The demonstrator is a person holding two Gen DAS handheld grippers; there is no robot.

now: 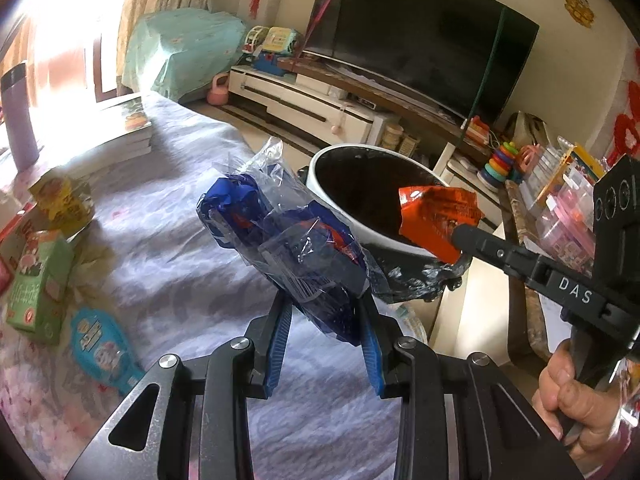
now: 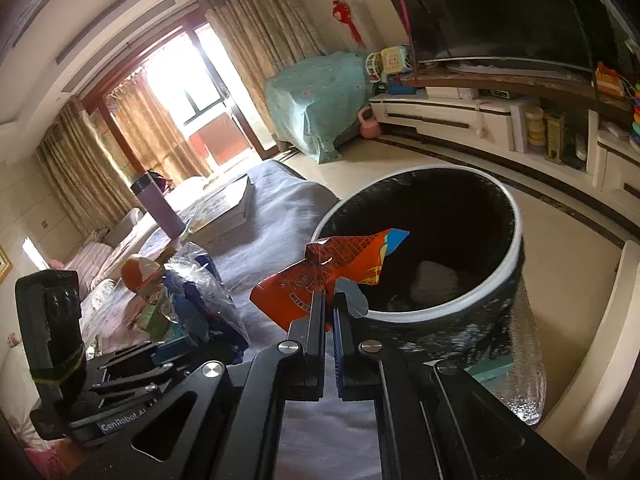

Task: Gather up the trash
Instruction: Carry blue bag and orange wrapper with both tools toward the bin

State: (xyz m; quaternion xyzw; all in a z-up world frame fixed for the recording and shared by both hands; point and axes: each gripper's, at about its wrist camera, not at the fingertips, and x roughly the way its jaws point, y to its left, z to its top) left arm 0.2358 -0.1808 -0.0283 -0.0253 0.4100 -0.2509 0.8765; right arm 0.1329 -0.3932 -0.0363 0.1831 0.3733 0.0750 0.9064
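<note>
Bench [image 1: 168, 208], under a lavender cloth, carries cartons and books along its far side. Trash bin [image 2: 516, 240], white-rimmed with a dark liner, stands just beside the bench edge. Left gripper [image 1: 324, 304] clamped on a crumpled blue-and-clear wrapper [image 1: 280, 236], held above the bench near the bin. Right gripper [image 2: 329, 300], fingers together, pinches an orange wrapper [image 2: 340, 260] over the bin rim.

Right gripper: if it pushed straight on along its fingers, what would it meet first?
Probably the bin: the right gripper, shut on an orange wrapper, points at its near rim, though depth is unclear.
</note>
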